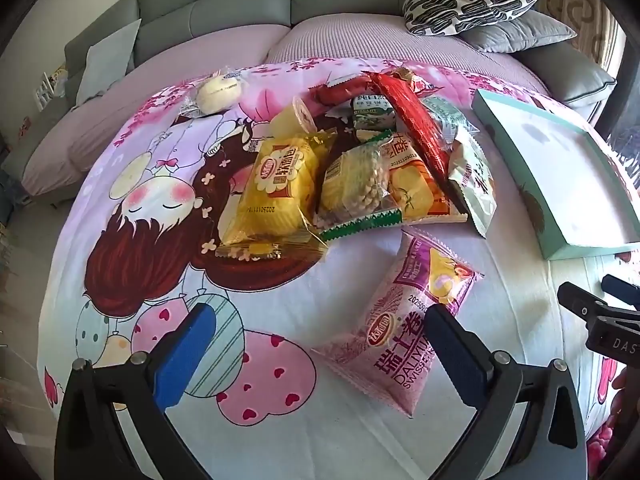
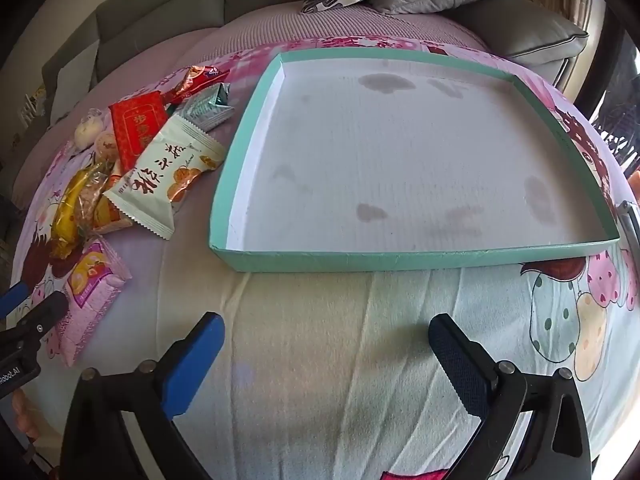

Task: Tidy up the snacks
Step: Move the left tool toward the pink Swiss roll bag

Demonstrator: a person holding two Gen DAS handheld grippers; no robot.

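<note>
**Both tongs spread wide over the bed, snacks piled, tray bare**

The left gripper (image 1: 316, 344) hangs tilted down over a cartoon-printed bedsheet (image 1: 280, 292) with its blue-padded fingers wide apart and nothing clamped. A pink Swiss-roll packet (image 1: 404, 320) lies flat just ahead of it, its near end reaching in between the fingers beside the right-hand pad (image 1: 456, 360); whether it touches that pad cannot be told. Beyond that packet sits the snack pile: a yellow bread packet (image 1: 276, 192), a clear bag of small pale pieces with green edging (image 1: 356, 188), a long red wrapper (image 1: 416, 128) and a pale green and white packet (image 1: 476, 184). A round cream bun in clear wrap (image 1: 218, 94) lies apart, far ahead and left.

The right gripper (image 2: 326, 354) likewise stands wide apart and grips nothing, above bare sheet. Straight ahead of it rests the shallow teal-sided tray (image 2: 400, 262), its white floor stained. The snack pile lies to its left.
</note>
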